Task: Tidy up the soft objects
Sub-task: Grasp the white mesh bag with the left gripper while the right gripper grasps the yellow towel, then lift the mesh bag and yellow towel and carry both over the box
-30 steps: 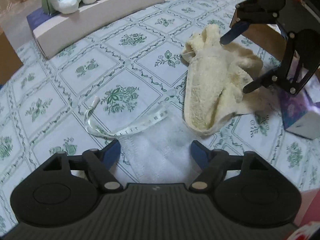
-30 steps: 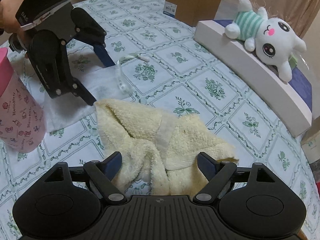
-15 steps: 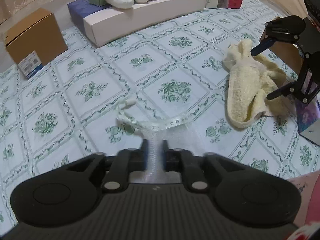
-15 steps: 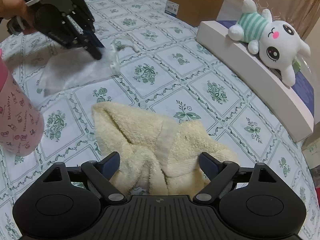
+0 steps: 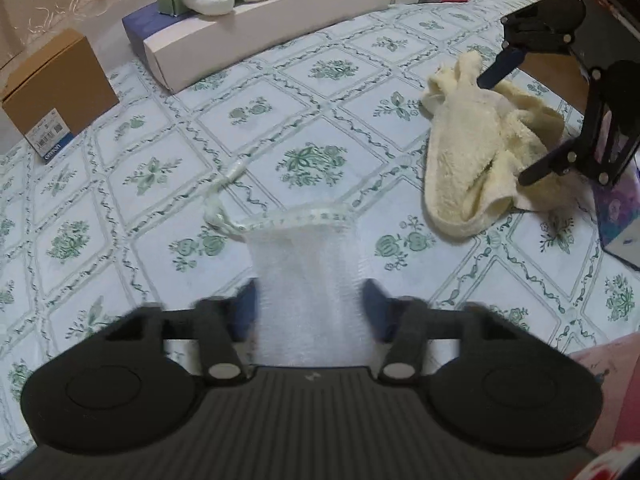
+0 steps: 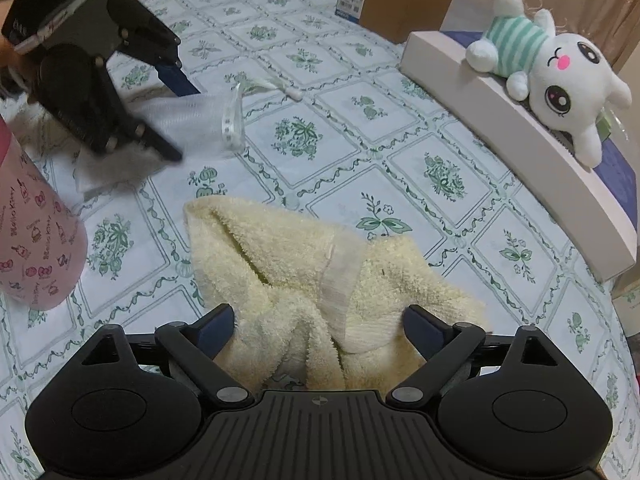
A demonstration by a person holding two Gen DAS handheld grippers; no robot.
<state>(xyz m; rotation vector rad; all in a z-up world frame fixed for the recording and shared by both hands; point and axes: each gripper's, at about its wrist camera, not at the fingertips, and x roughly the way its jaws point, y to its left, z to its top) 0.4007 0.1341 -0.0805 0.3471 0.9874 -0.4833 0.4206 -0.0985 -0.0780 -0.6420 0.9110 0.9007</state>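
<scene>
Gripping the white mesh bag (image 5: 308,280), our left gripper (image 5: 310,308) has both pads pressed against its sides, the bag's drawstring mouth lying just ahead on the patterned tablecloth (image 5: 168,128). Our right gripper (image 6: 318,326) straddles the crumpled cream towel (image 6: 304,264), jaws opening, pads off the cloth. Farther ahead, the plush rabbit (image 6: 556,76) lies on a white box (image 6: 500,116).

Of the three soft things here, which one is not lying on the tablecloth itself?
The white plush toy in the striped green shirt. It lies raised on the long pale box, whereas the yellow towel and the white mesh bag rest on the cloth.
</scene>
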